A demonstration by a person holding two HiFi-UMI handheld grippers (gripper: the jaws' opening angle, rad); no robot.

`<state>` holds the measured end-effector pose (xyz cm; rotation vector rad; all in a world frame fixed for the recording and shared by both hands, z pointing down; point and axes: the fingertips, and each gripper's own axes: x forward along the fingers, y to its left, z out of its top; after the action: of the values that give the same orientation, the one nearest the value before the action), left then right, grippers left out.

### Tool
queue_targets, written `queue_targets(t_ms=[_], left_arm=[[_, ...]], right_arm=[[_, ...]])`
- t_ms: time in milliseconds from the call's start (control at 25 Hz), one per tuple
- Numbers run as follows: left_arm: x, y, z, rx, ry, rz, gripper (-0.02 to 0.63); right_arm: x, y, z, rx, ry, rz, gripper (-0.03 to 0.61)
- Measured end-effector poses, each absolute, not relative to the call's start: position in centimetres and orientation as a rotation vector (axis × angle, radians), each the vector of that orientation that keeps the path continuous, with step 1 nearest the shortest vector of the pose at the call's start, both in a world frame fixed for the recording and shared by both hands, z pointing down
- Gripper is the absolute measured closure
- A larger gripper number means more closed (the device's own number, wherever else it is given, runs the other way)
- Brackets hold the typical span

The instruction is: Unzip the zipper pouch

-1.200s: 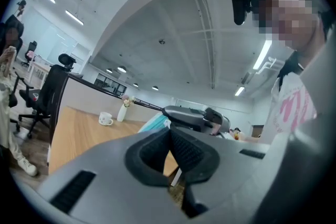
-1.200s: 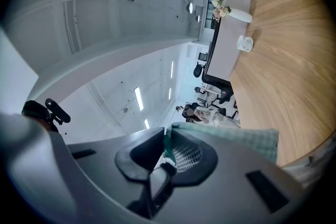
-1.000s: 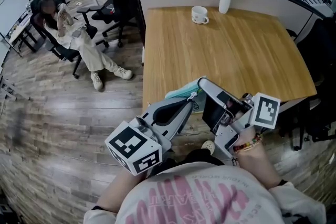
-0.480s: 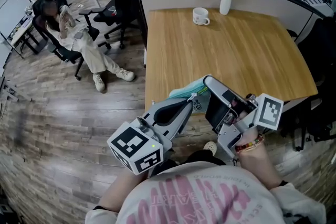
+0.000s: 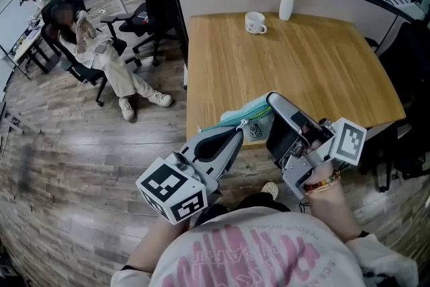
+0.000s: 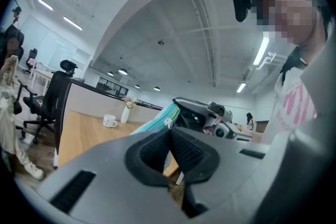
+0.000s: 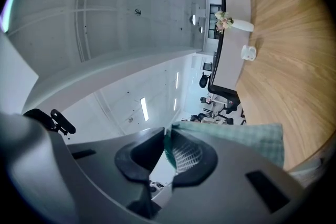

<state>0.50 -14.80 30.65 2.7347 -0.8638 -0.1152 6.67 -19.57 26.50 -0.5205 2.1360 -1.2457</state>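
A teal checked zipper pouch (image 5: 246, 113) hangs just above the front edge of the wooden table (image 5: 302, 64), held between both grippers. My left gripper (image 5: 239, 129) reaches in from the lower left; its jaws are shut on the small white zipper pull (image 6: 167, 123) at the pouch's top edge. From the right, my right gripper (image 5: 271, 100) is shut on an end of the pouch (image 7: 247, 139), with teal fabric pinched between its pads (image 7: 184, 155). In the left gripper view the pouch (image 6: 157, 119) rises just beyond the closed jaws, and the right gripper (image 6: 202, 113) shows behind it.
A white mug (image 5: 254, 20) and a white vase with flowers (image 5: 287, 3) stand at the table's far edge. A person sits in an office chair (image 5: 87, 37) on the wooden floor to the left. Black chairs and a partition wall lie beyond the table.
Both grippers and the pouch between them have drifted slightly to the right and toward the table. Both grips look the same.
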Motion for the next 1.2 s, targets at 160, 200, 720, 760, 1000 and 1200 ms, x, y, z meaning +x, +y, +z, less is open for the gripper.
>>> queue_targets(t_ms=[160, 200, 720, 760, 1000, 1200], left_arm=[[0.6, -14.7, 30.4, 2.725, -0.862, -0.119, 0.612], [0.6, -14.6, 30.4, 2.725, -0.861, -0.12, 0.612], [-1.2, -14.3, 29.9, 2.712, -0.917, -0.148, 0.611], [-1.2, -14.2, 29.9, 2.712, -0.917, -0.147, 0.611], [-1.7, -14.4, 30.1, 2.71, -0.928, -0.138, 0.611], [-2.0, -14.3, 30.4, 2.704, -0.937, -0.138, 0.611]], right_arm=[[7.2, -19.6, 25.7, -0.521, 2.141, -1.227, 0.54], [7.2, -19.5, 25.5, -0.52, 2.143, -1.223, 0.54], [7.1, -19.3, 24.1, -0.516, 2.157, -1.177, 0.54], [7.1, -19.2, 24.1, -0.518, 2.158, -1.176, 0.54], [7.4, -19.5, 24.3, -0.535, 2.148, -1.175, 0.54], [7.6, -19.5, 24.4, -0.548, 2.148, -1.167, 0.54]])
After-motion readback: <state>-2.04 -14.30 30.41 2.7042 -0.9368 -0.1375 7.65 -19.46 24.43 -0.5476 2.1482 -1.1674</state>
